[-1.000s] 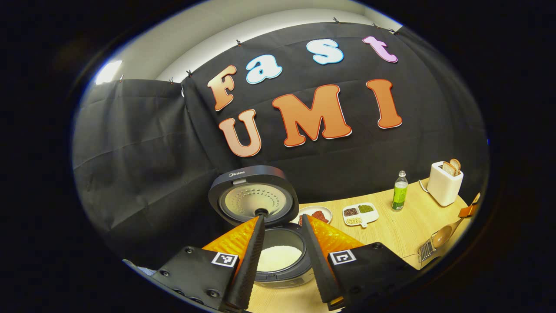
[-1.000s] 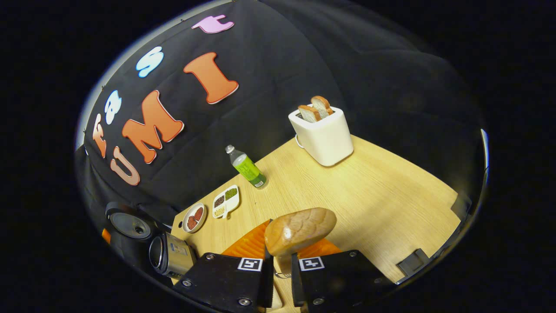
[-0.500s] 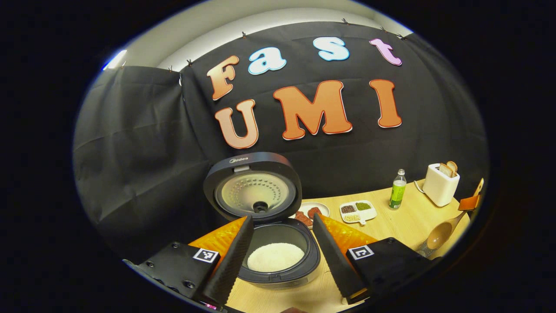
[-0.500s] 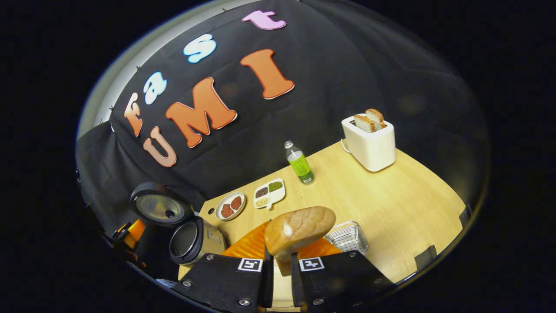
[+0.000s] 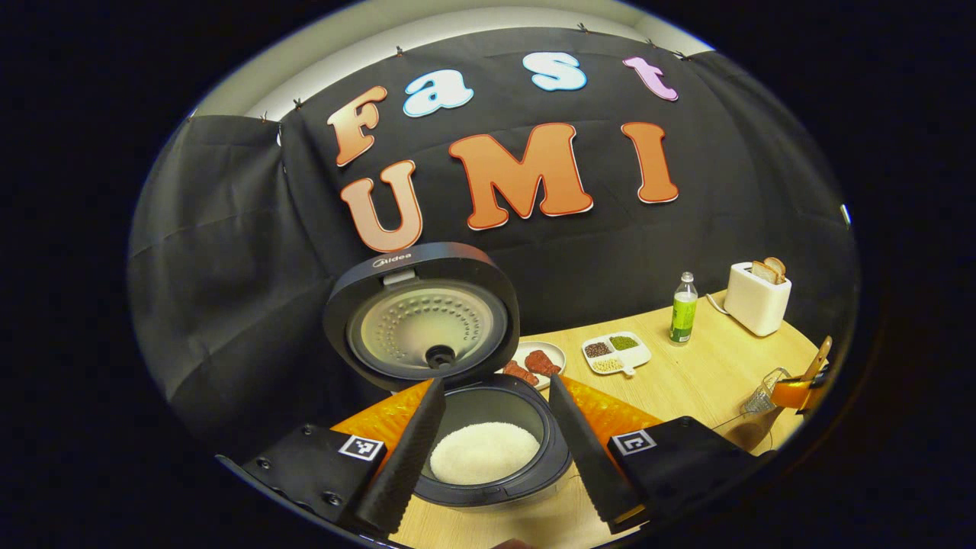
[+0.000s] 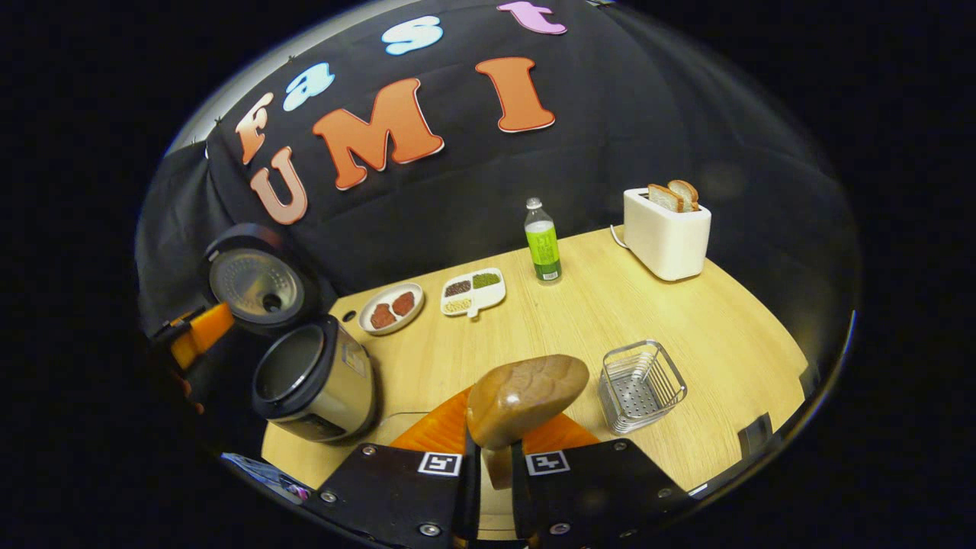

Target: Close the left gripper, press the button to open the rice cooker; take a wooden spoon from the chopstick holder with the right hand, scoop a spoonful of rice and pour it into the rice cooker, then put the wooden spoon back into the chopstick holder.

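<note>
The rice cooker [image 5: 488, 465] stands with its lid [image 5: 423, 316] up and white rice [image 5: 482, 451] in the pot. My left gripper [image 5: 496, 380] is open just in front of it, one finger on either side of the pot and touching nothing. My right gripper [image 6: 503, 415] is shut on the wooden spoon [image 6: 526, 389], whose bowl juts out above the fingers with its rounded back toward the camera. The wire chopstick holder [image 6: 640, 377] stands empty just to the right of the spoon. The cooker [image 6: 313, 381] is at the left, with the left gripper [image 6: 194, 343] beside it.
Along the back of the wooden table [image 6: 610, 305] stand a white toaster [image 6: 667, 232] with bread, a green bottle [image 6: 543, 244], a divided dish [image 6: 473, 290] of beans and a small plate [image 6: 390, 307] of red pieces. The table's front edge runs close to the holder.
My left gripper's fingers have spread wider and it has drawn back from the cooker. My right gripper has swung round with the spoon, bringing the holder and the cooker into its view.
</note>
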